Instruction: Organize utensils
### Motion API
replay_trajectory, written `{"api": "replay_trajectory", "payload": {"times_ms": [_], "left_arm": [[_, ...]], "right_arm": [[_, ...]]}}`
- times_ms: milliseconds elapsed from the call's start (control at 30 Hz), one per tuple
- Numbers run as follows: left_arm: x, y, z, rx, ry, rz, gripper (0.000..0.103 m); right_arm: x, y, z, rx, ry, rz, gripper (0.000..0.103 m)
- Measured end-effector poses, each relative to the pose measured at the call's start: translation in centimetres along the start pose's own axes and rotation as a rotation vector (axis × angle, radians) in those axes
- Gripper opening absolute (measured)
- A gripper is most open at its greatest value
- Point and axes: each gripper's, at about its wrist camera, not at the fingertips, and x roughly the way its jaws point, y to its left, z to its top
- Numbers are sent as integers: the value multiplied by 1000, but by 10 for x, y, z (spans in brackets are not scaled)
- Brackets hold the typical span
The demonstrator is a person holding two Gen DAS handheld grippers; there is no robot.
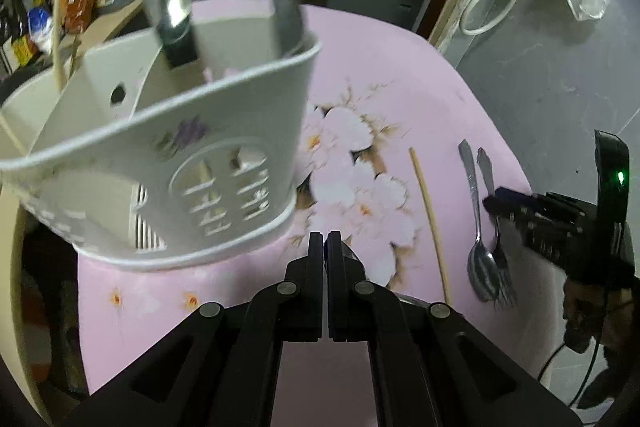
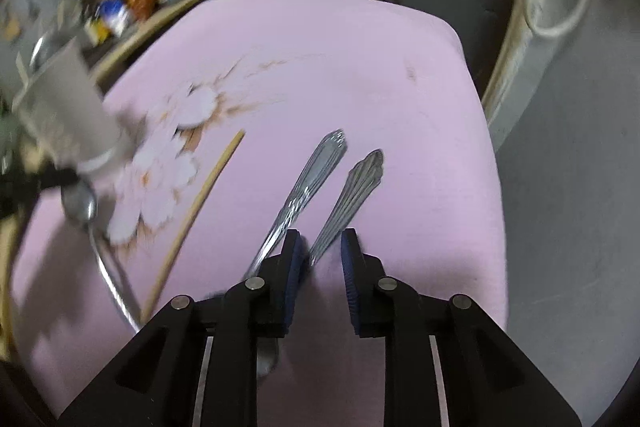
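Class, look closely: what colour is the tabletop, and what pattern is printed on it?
Pink tabletop with pale blossoms on brownish twigs; clearest in the left wrist view.

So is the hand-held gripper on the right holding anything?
Not yet, as far as shows. The right hand-held gripper has its jaws either side of the fork, low on its handle, with a gap still showing. The fork lies on the pink table.

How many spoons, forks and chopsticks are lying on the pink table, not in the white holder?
Spoons: 2 (the other spoon lies by the holder)
Forks: 1
Chopsticks: 1
Total: 4
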Motion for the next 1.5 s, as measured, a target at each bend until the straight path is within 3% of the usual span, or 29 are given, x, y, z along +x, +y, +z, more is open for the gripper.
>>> {"api": "replay_trajectory", "payload": {"times_ms": [200,367,633,767,1033,1267,1500], "left_arm": [[3,5,-6,-61,26,-19,0],[0,-4,-1,-57,3,-25,0],[8,-8,1,-72,9,-34,0],[6,-8,1,-82,0,-34,0],[-16,-16,6,-51,-93,-38,0],[-29,-17,9,-22,-153,-46,0],[-64,-11,12,-15,-331,-26,0]], "right_arm": [[12,4,12,30,-29,43,12],[9,22,12,-68,-6,30,10],[23,27,19,-94,17,15,23],[22,31,15,-120,-9,-24,11],[-10,35,-6,-123,-118,-36,7],[-47,40,-12,-44,-246,-19,7],[-76,57,-13,-14,-398,-43,7]]}}
